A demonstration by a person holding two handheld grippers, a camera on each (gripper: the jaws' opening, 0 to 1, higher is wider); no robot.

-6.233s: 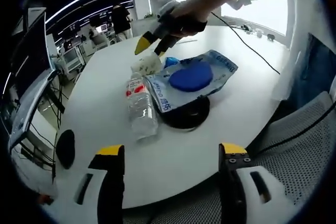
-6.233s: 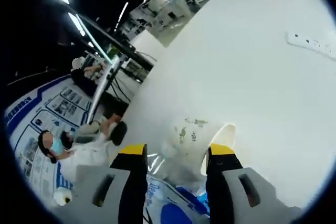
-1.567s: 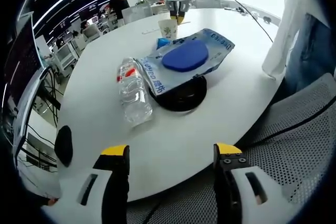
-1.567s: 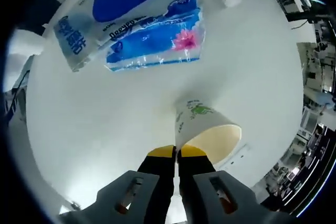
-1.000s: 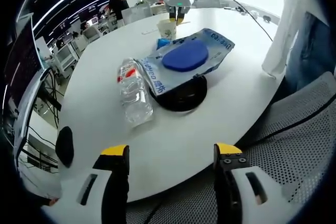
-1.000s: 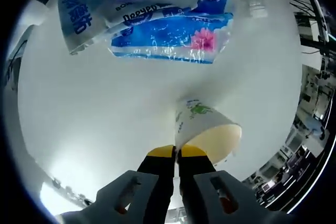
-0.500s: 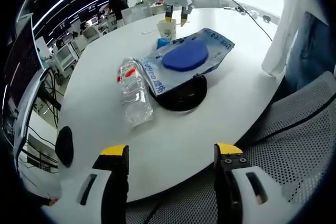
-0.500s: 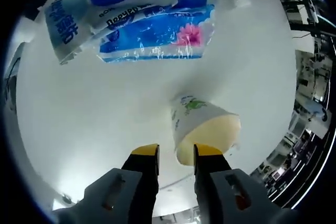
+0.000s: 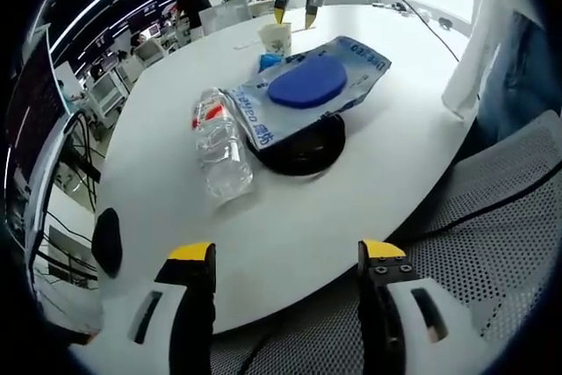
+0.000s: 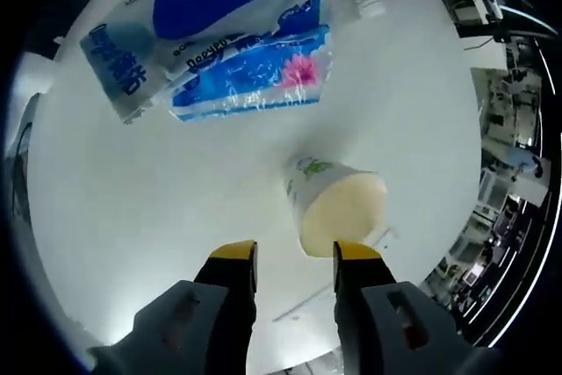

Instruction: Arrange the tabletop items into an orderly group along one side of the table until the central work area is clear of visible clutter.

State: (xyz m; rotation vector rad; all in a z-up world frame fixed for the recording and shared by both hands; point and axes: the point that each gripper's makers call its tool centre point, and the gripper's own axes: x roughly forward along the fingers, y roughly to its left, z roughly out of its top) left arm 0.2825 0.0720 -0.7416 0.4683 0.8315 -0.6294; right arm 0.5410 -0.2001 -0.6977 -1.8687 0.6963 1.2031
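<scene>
My right gripper (image 10: 291, 263) has its jaws apart just above the paper cup (image 10: 334, 202), which stands upright on the white table (image 10: 132, 217) near the blue tissue pack (image 10: 250, 76). My left gripper (image 9: 288, 256) is spread wide with nothing between the jaws, at the table edge well away from the cup. The clear bottle (image 9: 215, 142) lies on its side beside the wipes bag (image 9: 307, 90), on the near side of the cup.

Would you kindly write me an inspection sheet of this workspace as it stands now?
Surface: round white table, bare near its front edge.
Job's things: paper cup upright, apart from the blue tissue packs; white pouch lying over a black disc; water bottle on its side beside them.
Clutter: nothing seen beyond these.
Grippers: right gripper open above the cup, holding nothing; left gripper open off the table's edge.
Cables: black cable across the far side.
Surroundings: mesh chair, desks behind.
</scene>
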